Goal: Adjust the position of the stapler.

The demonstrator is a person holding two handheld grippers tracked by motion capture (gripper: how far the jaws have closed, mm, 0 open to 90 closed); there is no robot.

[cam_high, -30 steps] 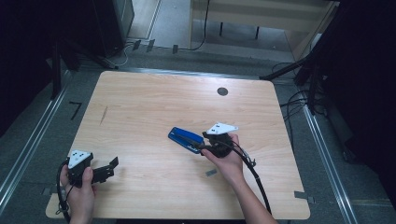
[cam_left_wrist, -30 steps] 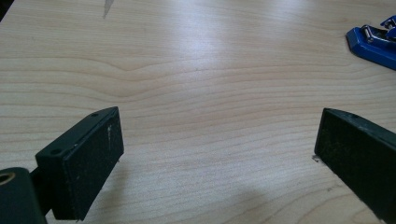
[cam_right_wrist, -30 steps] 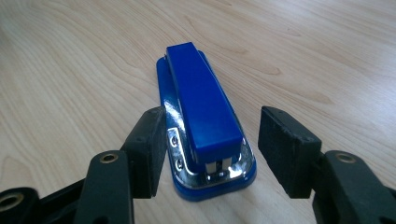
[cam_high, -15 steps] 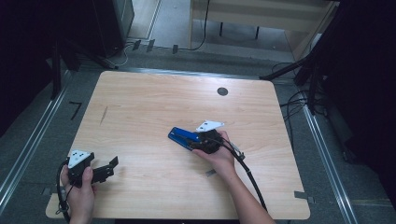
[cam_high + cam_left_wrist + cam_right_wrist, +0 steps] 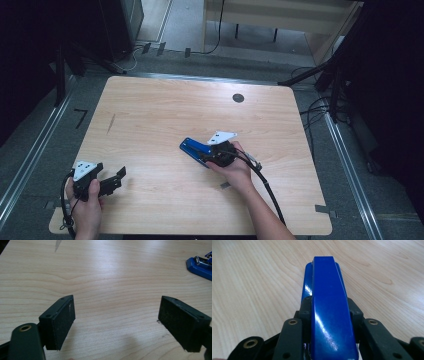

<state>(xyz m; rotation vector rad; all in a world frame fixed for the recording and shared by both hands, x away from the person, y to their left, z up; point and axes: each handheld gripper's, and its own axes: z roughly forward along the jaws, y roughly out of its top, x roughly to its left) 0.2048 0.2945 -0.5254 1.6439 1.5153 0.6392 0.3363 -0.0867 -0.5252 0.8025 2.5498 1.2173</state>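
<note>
Claw on my right [image 5: 212, 154] had just been closing, and its pads sat against both flanks of the blue stapler [image 5: 196, 150], which ran straight out ahead between them in the right gripper view [image 5: 329, 305]. The stapler lay flat near the middle of the counter [image 5: 165, 107], its far end pointing up and to the left. I judged the step in hand to be the grasp itself, the stapler clamped but not yet raised. The next move called for a firm, even squeeze on those glossy sides and then a level lift, since the smooth shell could slide. My right hand [image 5: 235, 170] reached in from the near edge, forearm angled toward the centre. My left claw [image 5: 107, 182] rested low at the near left corner, its jaws wide with nothing between them, having narrowed slightly.
</note>
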